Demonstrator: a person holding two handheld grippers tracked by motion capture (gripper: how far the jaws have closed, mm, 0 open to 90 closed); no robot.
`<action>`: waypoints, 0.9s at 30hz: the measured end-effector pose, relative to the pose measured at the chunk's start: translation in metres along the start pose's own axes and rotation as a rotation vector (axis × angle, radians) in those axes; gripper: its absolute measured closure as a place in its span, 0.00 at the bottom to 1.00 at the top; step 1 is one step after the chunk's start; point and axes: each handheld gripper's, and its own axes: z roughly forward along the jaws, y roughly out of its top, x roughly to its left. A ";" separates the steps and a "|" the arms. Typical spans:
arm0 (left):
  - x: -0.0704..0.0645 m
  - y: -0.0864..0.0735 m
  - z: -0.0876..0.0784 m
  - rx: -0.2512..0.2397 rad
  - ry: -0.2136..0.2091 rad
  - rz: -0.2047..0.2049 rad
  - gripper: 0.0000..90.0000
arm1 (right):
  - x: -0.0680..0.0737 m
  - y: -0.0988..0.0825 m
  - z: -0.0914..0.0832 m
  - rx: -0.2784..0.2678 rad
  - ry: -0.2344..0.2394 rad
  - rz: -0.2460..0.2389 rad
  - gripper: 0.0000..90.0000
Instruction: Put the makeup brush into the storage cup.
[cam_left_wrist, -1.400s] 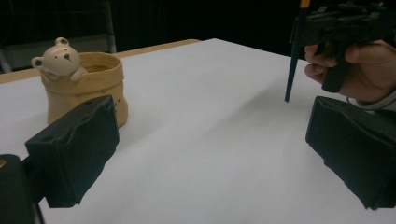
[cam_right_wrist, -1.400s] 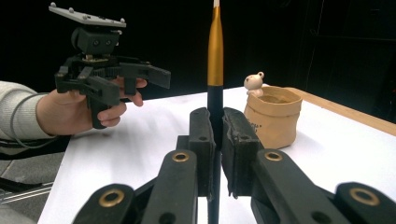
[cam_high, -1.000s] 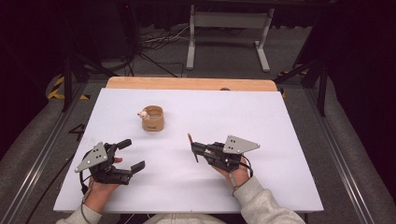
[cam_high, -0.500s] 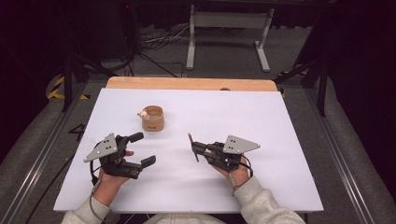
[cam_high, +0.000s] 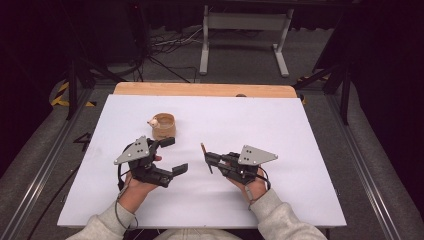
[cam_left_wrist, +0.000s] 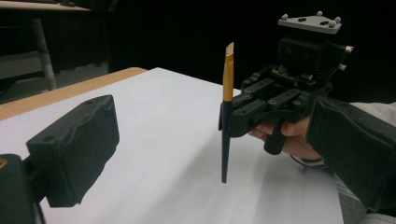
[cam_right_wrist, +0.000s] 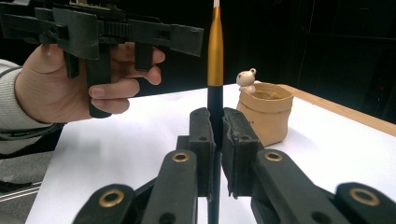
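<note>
A paintbrush (cam_high: 205, 157) with a black handle and gold ferrule (cam_right_wrist: 215, 56) is clamped between the jaws of my right gripper (cam_high: 209, 159), which is shut on its handle. The brush (cam_left_wrist: 227, 93) stands roughly upright, with its lower tip close above the white table top. My left gripper (cam_high: 173, 155) hovers open just left of it, jaws wide apart and holding nothing. In the right gripper view, the left gripper (cam_right_wrist: 135, 32) and its hand show at upper left. A tan cup (cam_high: 163, 126) with a small bear figure (cam_right_wrist: 246, 77) on its rim stands beyond the left gripper.
The white table top (cam_high: 300, 130) has a wooden strip (cam_high: 200, 89) along its far edge. Metal rails run down both sides of the table. Beyond it are a dark floor, cables and a grey stand (cam_high: 245, 30).
My left gripper has moved right and forward, closer to the brush and the cup. The right gripper and the brush have stayed in place.
</note>
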 end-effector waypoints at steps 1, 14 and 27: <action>0.000 0.000 0.000 0.000 0.000 0.000 0.04 | 0.000 0.000 0.000 0.000 0.000 0.000 0.92; -0.002 0.003 0.022 0.005 -0.031 -0.022 0.05 | 0.001 0.000 0.001 0.006 -0.005 -0.008 0.92; -0.006 0.006 0.037 0.012 -0.032 -0.032 0.14 | 0.001 0.000 0.001 0.005 -0.004 -0.010 0.92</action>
